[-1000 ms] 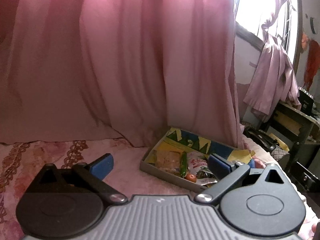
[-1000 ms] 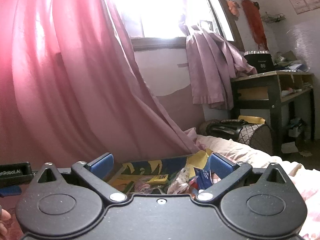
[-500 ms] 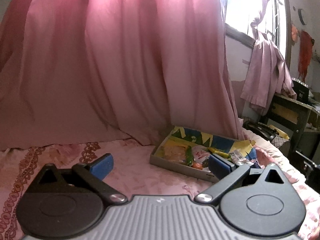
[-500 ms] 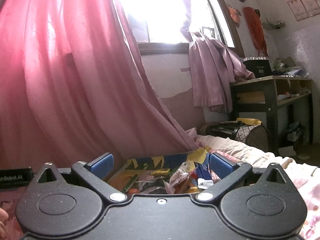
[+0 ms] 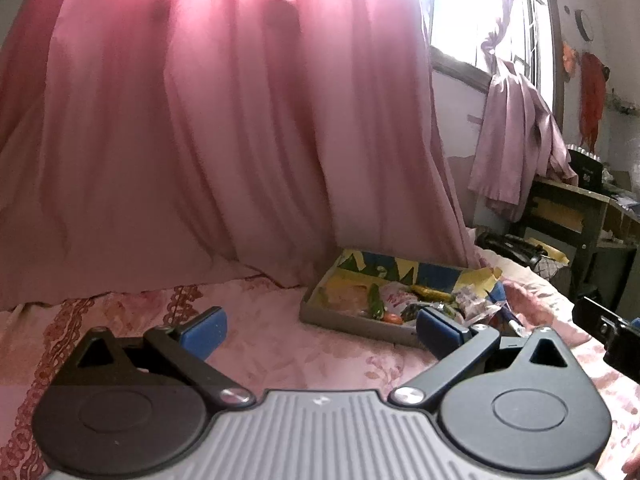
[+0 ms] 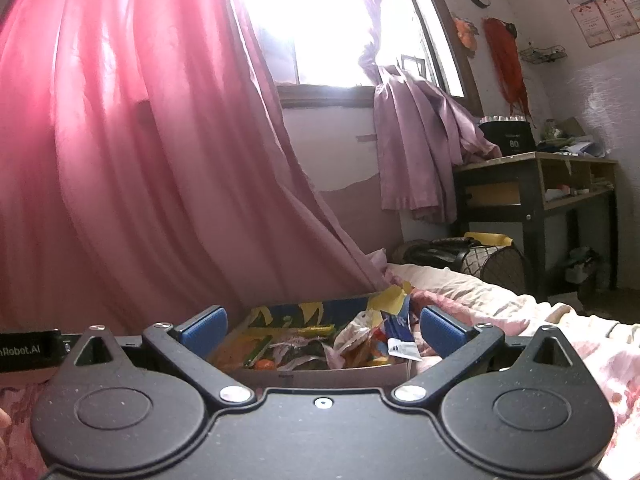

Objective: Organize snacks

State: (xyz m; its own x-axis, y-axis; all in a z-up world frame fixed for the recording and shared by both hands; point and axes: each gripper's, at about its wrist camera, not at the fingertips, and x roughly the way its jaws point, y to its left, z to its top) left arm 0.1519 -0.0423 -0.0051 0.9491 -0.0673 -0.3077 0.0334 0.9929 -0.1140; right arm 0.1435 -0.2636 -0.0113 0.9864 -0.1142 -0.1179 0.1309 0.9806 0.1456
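A shallow cardboard box (image 5: 352,322) with a blue and yellow inner wall lies on the pink bedspread (image 5: 280,344). It holds several snack packets, among them a green stick (image 5: 375,300), a yellow bar (image 5: 430,291) and a white and red packet (image 5: 396,298). My left gripper (image 5: 320,326) hangs open over the bedspread, left of and short of the box, with nothing between its blue pads. In the right wrist view the box (image 6: 332,374) sits straight ahead and close. My right gripper (image 6: 322,328) is open and empty, and crumpled packets (image 6: 360,334) show between its fingers.
A pink curtain (image 5: 200,140) hangs right behind the bed and the box. A dark wooden desk (image 6: 536,196) stands at the right with a bag (image 6: 460,254) on the floor beside it. The other gripper's black body (image 5: 612,332) shows at the right edge.
Both grippers have drawn back and risen a little, so the box looks smaller and farther in the left wrist view and lower in the right. Both stay open.
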